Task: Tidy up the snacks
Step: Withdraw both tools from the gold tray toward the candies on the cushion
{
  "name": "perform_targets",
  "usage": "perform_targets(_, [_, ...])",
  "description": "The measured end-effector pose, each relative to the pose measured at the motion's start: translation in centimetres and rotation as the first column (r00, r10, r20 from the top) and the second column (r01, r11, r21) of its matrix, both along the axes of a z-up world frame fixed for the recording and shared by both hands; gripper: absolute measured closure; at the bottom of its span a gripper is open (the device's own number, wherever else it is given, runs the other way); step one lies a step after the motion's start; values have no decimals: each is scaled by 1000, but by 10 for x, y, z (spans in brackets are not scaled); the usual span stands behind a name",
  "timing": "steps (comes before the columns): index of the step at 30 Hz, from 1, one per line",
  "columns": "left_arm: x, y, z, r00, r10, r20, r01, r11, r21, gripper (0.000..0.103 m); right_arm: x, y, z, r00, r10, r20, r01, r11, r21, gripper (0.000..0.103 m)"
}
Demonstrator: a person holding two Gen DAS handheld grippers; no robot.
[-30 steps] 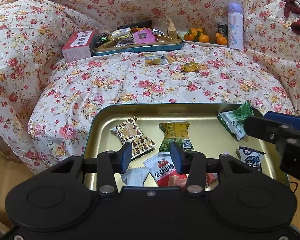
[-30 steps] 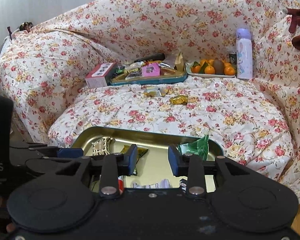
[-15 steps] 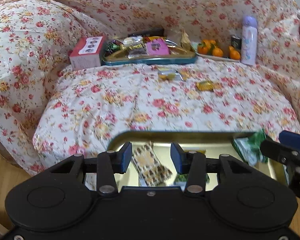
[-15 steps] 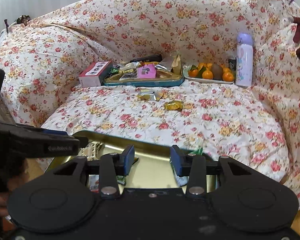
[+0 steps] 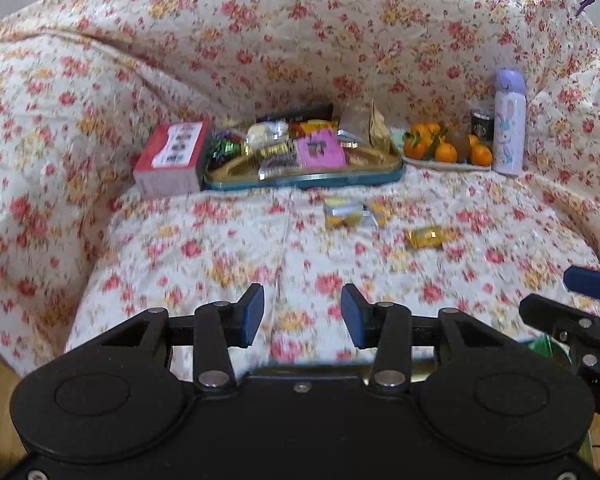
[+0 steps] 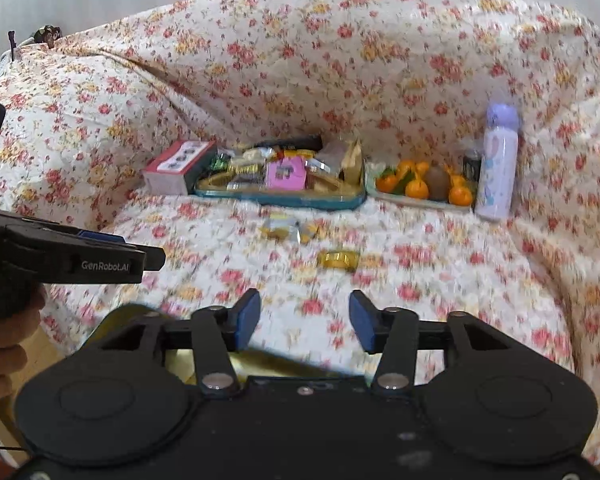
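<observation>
**Inspector:** Left gripper [image 5: 302, 316] jaws parted, nothing between. Right gripper [image 6: 305, 322] jaws have just been opening, also empty. Loose snacks: yellow packet [image 5: 342, 213] and gold wrapper [image 5: 426, 238], lying on the floral sofa cover [image 5: 220, 248], near the far snack tray [image 5: 304, 178].

**Assistant:** Advice?

**Inspector:** Approach low, straddle one wrapper squarely — the soft, wrinkled cloth may snag a pad. Oranges [image 5: 446, 148] and bottle [image 5: 509, 128] stand to the right.
</observation>
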State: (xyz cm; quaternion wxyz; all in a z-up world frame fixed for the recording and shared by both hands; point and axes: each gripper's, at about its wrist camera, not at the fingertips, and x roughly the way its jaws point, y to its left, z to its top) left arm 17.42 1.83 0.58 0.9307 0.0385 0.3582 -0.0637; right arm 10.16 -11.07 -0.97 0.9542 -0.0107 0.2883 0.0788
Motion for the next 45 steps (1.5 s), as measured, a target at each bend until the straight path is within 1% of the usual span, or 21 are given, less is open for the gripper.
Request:
perform_targets(1, [4, -1, 1, 1000, -11, 4, 11, 1000, 4, 51, 4, 0, 1, 1000, -6, 21, 6, 1000, -6, 50])
perform_targets(3, [12, -3, 0, 1000, -23, 4, 23, 1000, 10, 51, 11, 1, 3, 997, -28, 66, 29, 1000, -12, 45])
perform_targets(6, [24, -5, -1, 1000, -31, -3, 31, 1000, 2, 51, 26, 2, 4, 996, -53, 77, 55, 998, -17, 43])
perform_targets(10, [38, -7, -8, 999, -45, -30, 45, 999, -9, 51, 52, -1, 2, 996, -75, 43, 75, 997, -4, 43])
perform_targets(14, [49, -11, -14, 998, -52, -34, 53, 999, 13, 51, 79, -5, -4, 996, -88, 1, 88, 996, 3, 43])
perform_targets(19, [62, -12, -19, 998, -58, -36, 59, 998, 30, 51, 112, -7, -16, 995, -80, -65, 82, 996, 28, 44])
perform_targets(23, [70, -9, -25, 997, -52, -51, 53, 998, 22, 51, 140, -3, -32, 982, -64, -178, 71, 997, 29, 44])
perform_targets(26, [75, -7, -31, 997, -41, -65, 43, 999, 25, 51, 156, 0, -44, 971, -89, -224, 95, 995, 16, 44])
perform_targets(29, [79, -4, -37, 997, -32, -75, 35, 999, 34, 51, 169, 3, -56, 961, -106, -257, 109, 994, -3, 44])
perform_targets(33, [84, 0, -42, 995, -21, -93, 23, 999, 30, 51, 183, 1, -68, 947, -130, -293, 136, 991, 1, 44])
perform_targets(39, [91, 10, -47, 991, -5, -134, 5, 1000, 3, 51, 195, 3, -75, 943, -135, -305, 143, 990, 3, 44])
perform_targets(42, [91, 13, -47, 991, 1, -137, -2, 1000, -2, 51, 200, 4, -77, 938, -115, -327, 132, 991, 31, 44])
perform_targets(45, [89, 14, -46, 991, 0, -134, -1, 1000, -7, 51, 199, 5, -76, 934, -53, -353, 95, 990, 104, 45])
